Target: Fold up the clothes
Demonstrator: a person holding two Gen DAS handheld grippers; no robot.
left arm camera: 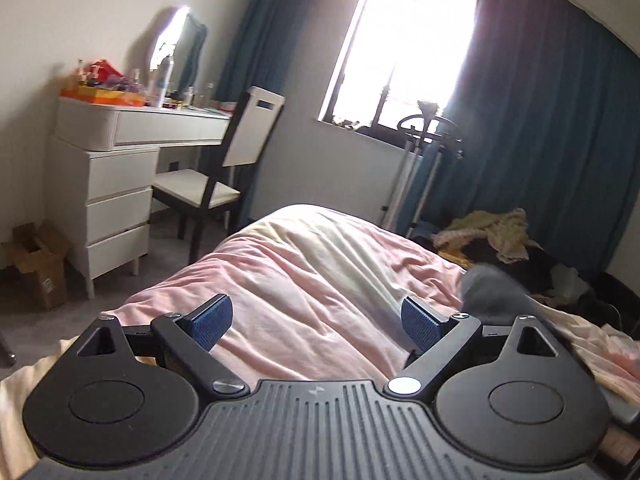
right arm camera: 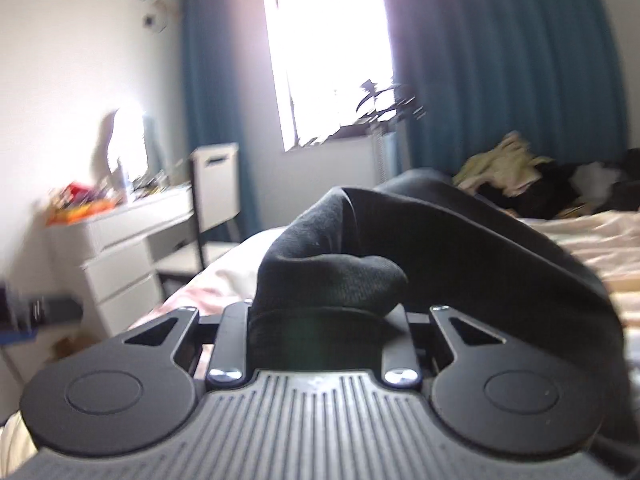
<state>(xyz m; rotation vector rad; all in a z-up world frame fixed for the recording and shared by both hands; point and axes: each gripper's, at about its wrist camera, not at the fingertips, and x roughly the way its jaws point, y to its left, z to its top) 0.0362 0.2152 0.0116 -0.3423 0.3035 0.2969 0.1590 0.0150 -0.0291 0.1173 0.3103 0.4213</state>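
The bed (left arm camera: 304, 272), under its rumpled pink cover, fills the ground ahead of both my tongs. Blue curtains (left arm camera: 560, 120) flank a glaring window (left arm camera: 404, 48), and a white dresser (left arm camera: 116, 184) with a chair (left arm camera: 224, 168) stands off the bed's left side.

At the far right of the bed lies a heap of clothes (left arm camera: 492, 236), yellowish and dark, well away from both hands, with a grey piece (left arm camera: 492, 292) nearer.

My right gripper (right arm camera: 320, 312) is clamped narrow on a black garment (right arm camera: 400, 240); the cloth bunches between the pads and drapes off to the right, hiding the fingertips. I judge it light, limp and a little slick: it will sag and twist if held by one bunch alone, so I'd want a hem or corner in each hand before laying it flat.

My left gripper (left arm camera: 318, 320) stands wide and empty over the cover, blue pads (left arm camera: 212, 322) clear.

The cover's wrinkles could snag a fold; the heap crowds the right side.
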